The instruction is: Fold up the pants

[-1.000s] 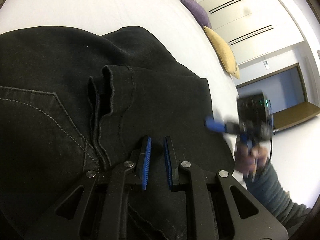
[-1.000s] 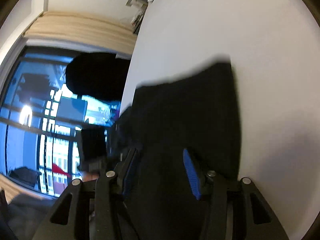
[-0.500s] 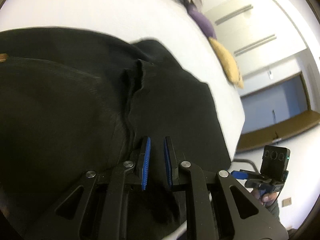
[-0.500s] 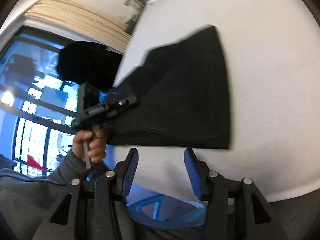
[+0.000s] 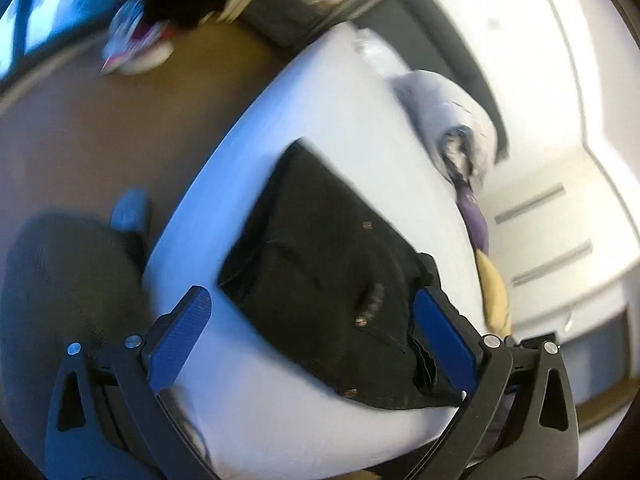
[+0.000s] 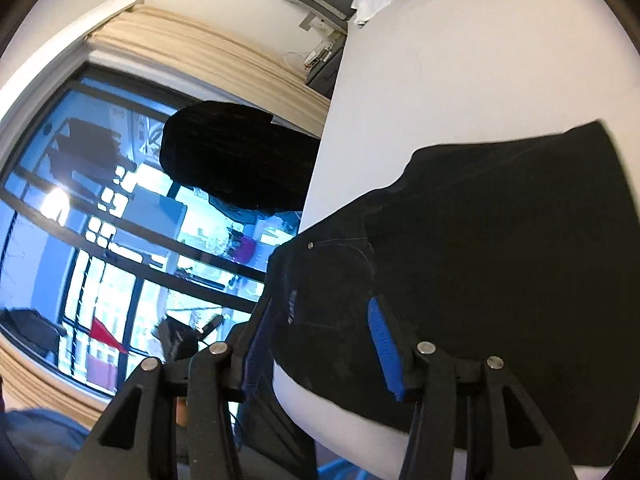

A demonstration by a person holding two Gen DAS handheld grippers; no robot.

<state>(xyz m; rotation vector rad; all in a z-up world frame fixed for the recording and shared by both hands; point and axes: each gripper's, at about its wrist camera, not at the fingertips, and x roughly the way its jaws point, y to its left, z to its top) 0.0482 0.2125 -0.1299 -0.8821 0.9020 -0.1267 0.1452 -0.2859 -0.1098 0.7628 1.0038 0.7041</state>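
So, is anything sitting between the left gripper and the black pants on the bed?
Nothing visible. The left gripper hangs over the folded black pants on the white bed, its jaws just opened wide with nothing gripped. The pillows lie further up the bed.

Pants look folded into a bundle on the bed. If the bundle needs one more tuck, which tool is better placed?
Probably the right tool: it sits low over the black pants near edge. The left tool, jaws just opened wide, holds nothing and views them from farther back.

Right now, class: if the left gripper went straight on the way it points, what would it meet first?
Most likely the folded black pants on the white bed; the open left gripper frames them, though depth is unclear.
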